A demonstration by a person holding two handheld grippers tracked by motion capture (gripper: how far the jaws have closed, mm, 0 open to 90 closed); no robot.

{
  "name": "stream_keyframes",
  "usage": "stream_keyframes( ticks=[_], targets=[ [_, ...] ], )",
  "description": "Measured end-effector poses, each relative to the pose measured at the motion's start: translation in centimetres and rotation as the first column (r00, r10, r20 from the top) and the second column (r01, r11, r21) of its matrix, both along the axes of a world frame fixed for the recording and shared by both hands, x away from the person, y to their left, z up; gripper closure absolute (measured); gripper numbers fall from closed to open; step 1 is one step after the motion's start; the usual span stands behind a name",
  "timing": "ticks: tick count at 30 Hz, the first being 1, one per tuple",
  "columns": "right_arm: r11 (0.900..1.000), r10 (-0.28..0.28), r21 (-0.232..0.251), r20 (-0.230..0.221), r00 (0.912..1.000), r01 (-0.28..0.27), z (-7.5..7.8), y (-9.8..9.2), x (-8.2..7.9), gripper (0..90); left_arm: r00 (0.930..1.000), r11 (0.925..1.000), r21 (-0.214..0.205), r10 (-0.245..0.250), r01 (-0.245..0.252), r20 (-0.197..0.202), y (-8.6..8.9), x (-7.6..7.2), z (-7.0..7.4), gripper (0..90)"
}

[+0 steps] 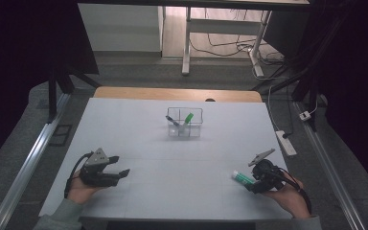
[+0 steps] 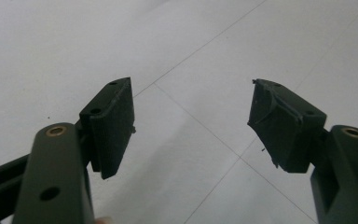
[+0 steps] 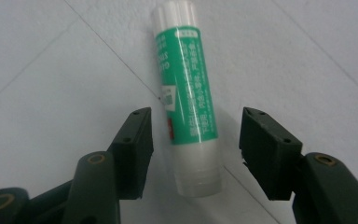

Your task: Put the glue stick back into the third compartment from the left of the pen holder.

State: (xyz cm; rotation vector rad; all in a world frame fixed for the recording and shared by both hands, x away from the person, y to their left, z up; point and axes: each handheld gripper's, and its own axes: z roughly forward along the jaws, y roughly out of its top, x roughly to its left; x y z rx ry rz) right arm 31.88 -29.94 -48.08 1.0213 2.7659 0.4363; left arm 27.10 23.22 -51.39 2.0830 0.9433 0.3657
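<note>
**Lining up on the glue stick**

From the high view, the glue stick (image 1: 242, 178) lies on the counter (image 1: 172, 158) at my right hand-held gripper (image 1: 255, 181); my left hand-held gripper (image 1: 121, 173) gapes, empty. In the right gripper view, my jaws straddle the stick's lower body without touching. It looks light, stiff and slick, so I'd pinch mid-label.

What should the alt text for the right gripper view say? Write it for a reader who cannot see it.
A green-and-white glue stick lies on the white table, its lower end between the right tool's two open black jaws, neither pad touching it. Thin lines cross the table.
</note>
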Motion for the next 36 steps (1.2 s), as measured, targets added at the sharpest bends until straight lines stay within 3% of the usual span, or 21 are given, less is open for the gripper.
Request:
stream_keyframes(
  ticks=[9, 17, 29, 36],
  targets=[
    [0.9987, 0.027, -0.041, -0.028, 0.9992, -0.029, -0.7, 0.2, 0.0, 60.9, 1.0000, 1.0000, 0.004, -0.002, 0.002, 0.001, 0.0, 0.0, 0.0, 30.7],
    [0.9976, 0.042, -0.054, -0.026, 0.9988, -0.043, -0.7, 0.5, -0.1, 65.0, 1.0000, 1.0000, 0.001, 0.000, 0.000, 0.005, 0.0, -0.1, 0.1, 30.7],
    [0.9957, 0.078, 0.047, 0.041, 0.9961, -0.080, 1.0, 1.9, -0.4, 65.1, 0.9998, 0.9999, 0.009, -0.009, 0.009, 0.020, -0.6, -0.2, 0.4, 30.6],
    [0.9878, 0.099, 0.118, 0.038, 0.9944, -0.102, 1.4, 3.3, -0.3, 65.1, 0.9992, 0.9997, 0.016, -0.017, 0.017, 0.037, -1.1, -0.4, 0.6, 30.5]
  ],
)
